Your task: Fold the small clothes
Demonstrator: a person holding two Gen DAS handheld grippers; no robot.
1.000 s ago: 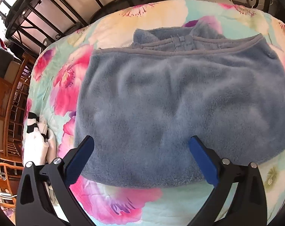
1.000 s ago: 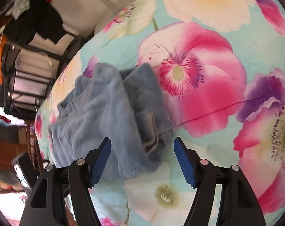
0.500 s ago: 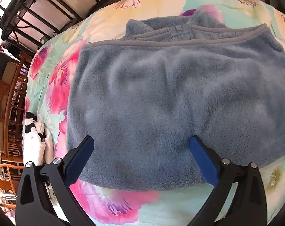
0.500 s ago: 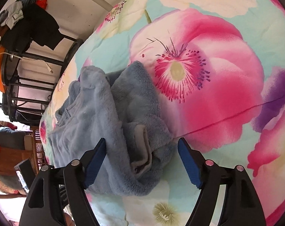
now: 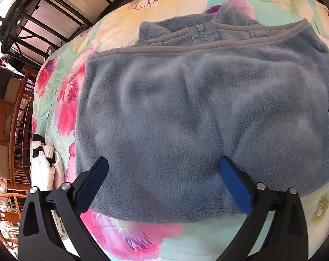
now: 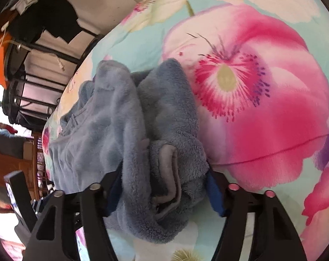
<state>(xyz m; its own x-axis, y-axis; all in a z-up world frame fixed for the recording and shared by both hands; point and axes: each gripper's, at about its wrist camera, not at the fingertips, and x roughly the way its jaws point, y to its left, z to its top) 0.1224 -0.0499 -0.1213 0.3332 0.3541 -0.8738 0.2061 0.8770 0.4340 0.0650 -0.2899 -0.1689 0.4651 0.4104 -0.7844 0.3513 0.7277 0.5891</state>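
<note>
A grey-blue fleece jacket (image 5: 186,113) lies folded on the floral bedspread (image 5: 142,237), its zipper and grey-trimmed hem at the far side. My left gripper (image 5: 162,169) is open, its blue pads over the near edge of the fleece. In the right wrist view the same jacket (image 6: 121,119) shows end-on, bunched in folds with a grey-trimmed cuff. My right gripper (image 6: 162,191) is open, its jaws on either side of the bunched end of the fleece; the blue pads are partly hidden by fabric.
A white and black striped garment (image 5: 44,163) lies at the bed's left edge. A black metal bed frame (image 5: 34,21) and wooden furniture (image 5: 3,108) stand beyond. The floral cover (image 6: 262,108) stretches to the right of the jacket.
Both grippers have moved forward onto the jacket. The left pads now sit over its near edge. The right jaws now straddle the bunched end, which fills the gap between them.
</note>
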